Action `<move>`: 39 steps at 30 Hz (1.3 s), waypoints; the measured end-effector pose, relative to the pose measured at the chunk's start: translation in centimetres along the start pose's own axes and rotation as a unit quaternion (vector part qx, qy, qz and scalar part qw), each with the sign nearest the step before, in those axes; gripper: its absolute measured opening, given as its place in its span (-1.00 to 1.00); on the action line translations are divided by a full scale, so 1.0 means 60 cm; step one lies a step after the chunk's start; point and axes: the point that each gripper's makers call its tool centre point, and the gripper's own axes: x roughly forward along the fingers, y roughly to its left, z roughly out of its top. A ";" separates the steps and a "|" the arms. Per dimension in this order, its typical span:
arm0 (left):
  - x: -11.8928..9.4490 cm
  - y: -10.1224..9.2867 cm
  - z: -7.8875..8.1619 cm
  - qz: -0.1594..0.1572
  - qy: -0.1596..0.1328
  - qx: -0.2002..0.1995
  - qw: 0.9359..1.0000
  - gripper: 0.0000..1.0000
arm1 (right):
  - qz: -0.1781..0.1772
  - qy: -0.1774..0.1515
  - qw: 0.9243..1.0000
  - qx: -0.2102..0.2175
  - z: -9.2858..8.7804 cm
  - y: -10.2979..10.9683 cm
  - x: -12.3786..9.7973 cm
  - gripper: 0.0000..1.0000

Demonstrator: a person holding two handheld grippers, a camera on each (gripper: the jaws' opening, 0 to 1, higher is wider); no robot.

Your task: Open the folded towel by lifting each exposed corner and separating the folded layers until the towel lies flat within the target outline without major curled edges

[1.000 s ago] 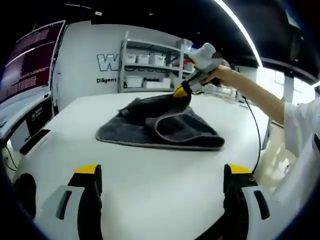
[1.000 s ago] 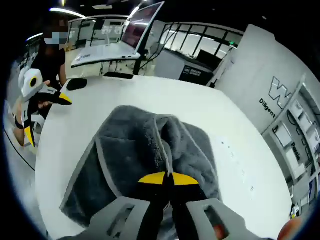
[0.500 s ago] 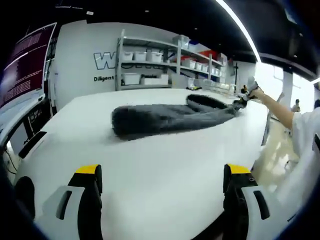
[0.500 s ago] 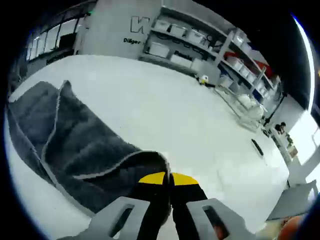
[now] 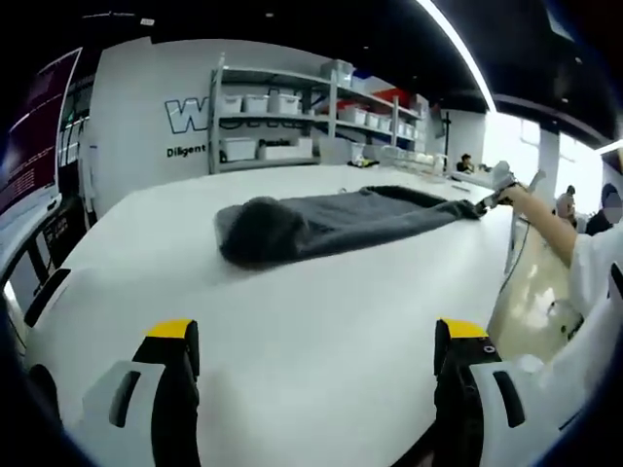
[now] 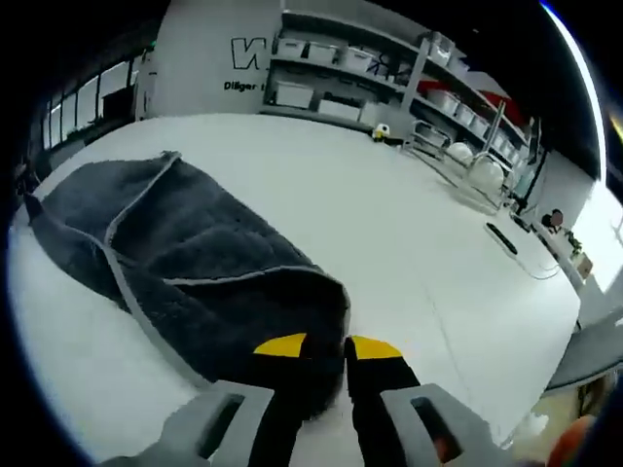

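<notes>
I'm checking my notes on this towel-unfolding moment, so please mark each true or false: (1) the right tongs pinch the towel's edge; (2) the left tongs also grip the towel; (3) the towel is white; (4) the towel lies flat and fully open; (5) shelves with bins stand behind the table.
1. True: the right tongs are closed on an edge of the towel.
2. False: the left tongs are open above the bare table, apart from the towel.
3. False: the towel is dark grey.
4. False: it is stretched out but still bunched and layered.
5. True: shelves holding bins stand by the wall.
</notes>
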 end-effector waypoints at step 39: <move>0.173 -0.039 0.030 -0.298 0.087 0.396 0.864 -0.96 | 0.136 -0.237 0.962 -0.001 -0.064 0.348 -0.312 0.89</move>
